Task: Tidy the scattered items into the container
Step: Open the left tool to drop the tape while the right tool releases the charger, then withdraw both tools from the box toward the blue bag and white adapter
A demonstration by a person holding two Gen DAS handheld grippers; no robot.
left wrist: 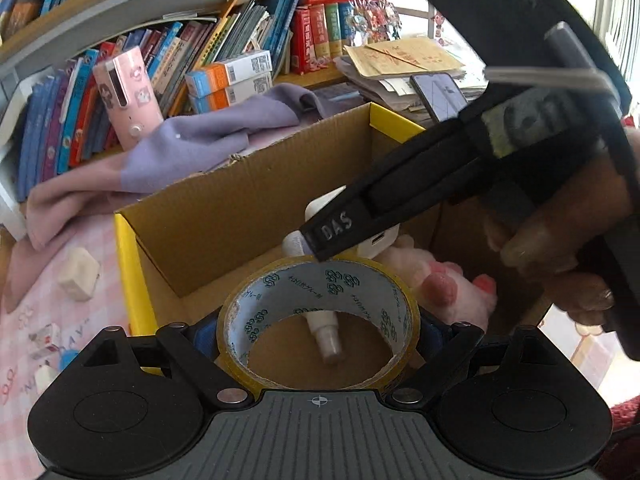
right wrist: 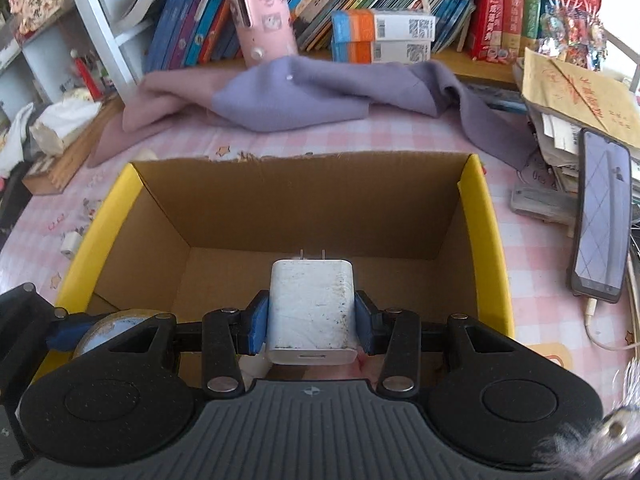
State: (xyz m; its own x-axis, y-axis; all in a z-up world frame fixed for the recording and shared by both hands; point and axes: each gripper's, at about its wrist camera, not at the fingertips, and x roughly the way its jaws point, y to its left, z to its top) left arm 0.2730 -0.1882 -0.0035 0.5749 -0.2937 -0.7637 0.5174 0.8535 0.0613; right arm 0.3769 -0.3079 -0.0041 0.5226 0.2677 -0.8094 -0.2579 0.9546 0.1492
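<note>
My left gripper (left wrist: pixel 318 336) is shut on a roll of yellow tape (left wrist: pixel 320 280), its blue pads pressing the roll's two sides above the near end of the open cardboard box (left wrist: pixel 240 200). Through the roll's hole a small white bottle (left wrist: pixel 328 340) shows on the box floor, beside a pink plush toy (left wrist: pixel 440 280). My right gripper (right wrist: pixel 312 320) is shut on a white charger (right wrist: pixel 310 304), prongs forward, over the box (right wrist: pixel 484 240). In the left wrist view its black finger (left wrist: pixel 340 232) and the charger (left wrist: pixel 376 240) hang just beyond the tape. The tape roll (right wrist: pixel 104 328) shows at the right wrist view's lower left.
A white block (left wrist: pixel 78 274) and small bits (left wrist: pixel 46 340) lie on the pink checked cloth left of the box. A purple cloth (right wrist: pixel 320 96) and a pink device (right wrist: pixel 264 12) are behind it, before the books. A phone (right wrist: pixel 600 220) and a paper stack (right wrist: pixel 568 96) sit to the right.
</note>
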